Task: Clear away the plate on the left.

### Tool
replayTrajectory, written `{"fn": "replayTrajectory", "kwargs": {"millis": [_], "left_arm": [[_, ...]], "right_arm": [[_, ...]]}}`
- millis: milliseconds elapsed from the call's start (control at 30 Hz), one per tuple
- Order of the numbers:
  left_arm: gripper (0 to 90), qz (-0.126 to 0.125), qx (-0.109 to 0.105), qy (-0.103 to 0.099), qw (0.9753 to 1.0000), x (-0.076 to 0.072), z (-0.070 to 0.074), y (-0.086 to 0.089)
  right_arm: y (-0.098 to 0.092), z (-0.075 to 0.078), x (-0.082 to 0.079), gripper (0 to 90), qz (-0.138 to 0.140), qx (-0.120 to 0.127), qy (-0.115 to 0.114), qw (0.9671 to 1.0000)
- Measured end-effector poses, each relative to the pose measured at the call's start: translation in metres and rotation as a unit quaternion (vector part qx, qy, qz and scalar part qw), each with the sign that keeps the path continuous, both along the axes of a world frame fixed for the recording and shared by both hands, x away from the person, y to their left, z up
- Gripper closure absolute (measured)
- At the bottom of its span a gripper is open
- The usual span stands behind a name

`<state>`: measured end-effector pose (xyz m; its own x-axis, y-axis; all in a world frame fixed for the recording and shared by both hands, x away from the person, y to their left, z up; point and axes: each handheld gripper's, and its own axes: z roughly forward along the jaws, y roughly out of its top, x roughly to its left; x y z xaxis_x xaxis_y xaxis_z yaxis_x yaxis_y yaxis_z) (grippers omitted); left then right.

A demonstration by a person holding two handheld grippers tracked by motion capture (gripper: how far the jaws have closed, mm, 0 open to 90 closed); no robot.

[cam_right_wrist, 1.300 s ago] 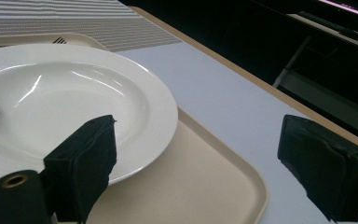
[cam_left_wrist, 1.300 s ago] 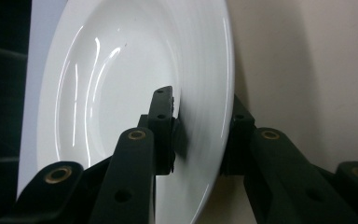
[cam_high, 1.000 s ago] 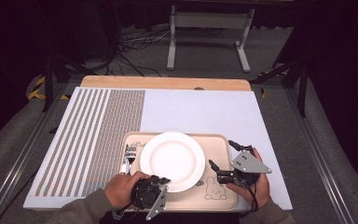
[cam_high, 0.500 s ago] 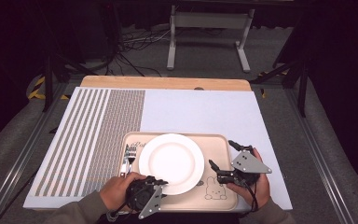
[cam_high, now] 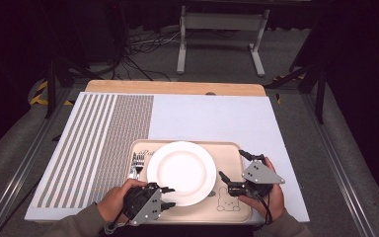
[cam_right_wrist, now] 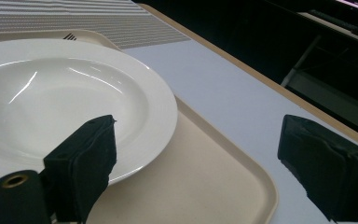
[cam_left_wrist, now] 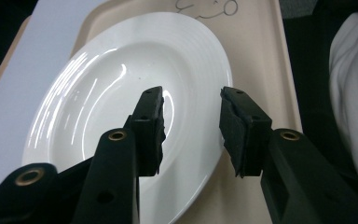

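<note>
Tray carries the plate, stiff, glossy, likely slippery and breakable, best pinched at its near rim, where the left gripper hovers spread, the right gripper wide open beside it.

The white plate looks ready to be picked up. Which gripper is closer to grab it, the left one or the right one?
Probably the left. The left gripper is open with its jaws either side of the white plate's near rim. The right gripper is open too, but sits beside the plate over the tray.
</note>
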<state>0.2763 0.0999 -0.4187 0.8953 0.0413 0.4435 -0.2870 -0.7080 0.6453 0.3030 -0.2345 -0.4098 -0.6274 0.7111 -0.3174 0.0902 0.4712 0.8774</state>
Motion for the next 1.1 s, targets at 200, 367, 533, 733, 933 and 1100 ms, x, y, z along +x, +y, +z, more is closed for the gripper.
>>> {"fn": "replayTrajectory", "kwargs": {"millis": [200, 367, 533, 733, 933, 1100], "left_arm": [[57.5, 0.023, -0.025, -0.008, 0.9994, 0.003, 0.005, 0.005], [51.5, 0.035, -0.039, -0.010, 0.9986, 0.006, 0.009, 0.009], [47.7, 0.044, -0.043, -0.014, 0.9980, 0.008, 0.010, 0.011], [38.8, 0.062, -0.052, -0.022, 0.9965, 0.010, 0.010, 0.013], [30.9, 0.077, -0.060, -0.027, 0.9949, 0.013, 0.010, 0.015], [24.7, 0.086, -0.069, -0.028, 0.9935, 0.016, 0.011, 0.018]], "right_arm": [[0.000, 0.001, -0.001, 12.7, 0.003, 0.002, -0.001, 1.0000], [0.001, 0.001, -0.002, 12.7, 0.006, 0.001, -0.001, 1.0000], [0.002, 0.001, -0.002, 12.6, 0.009, 0.001, -0.004, 1.0000], [0.004, 0.001, -0.004, 12.7, 0.015, -0.002, -0.006, 0.9999], [0.006, 0.002, -0.005, 12.6, 0.020, -0.005, -0.008, 0.9998], [0.008, 0.002, -0.007, 12.6, 0.025, -0.006, -0.008, 0.9996]]}}
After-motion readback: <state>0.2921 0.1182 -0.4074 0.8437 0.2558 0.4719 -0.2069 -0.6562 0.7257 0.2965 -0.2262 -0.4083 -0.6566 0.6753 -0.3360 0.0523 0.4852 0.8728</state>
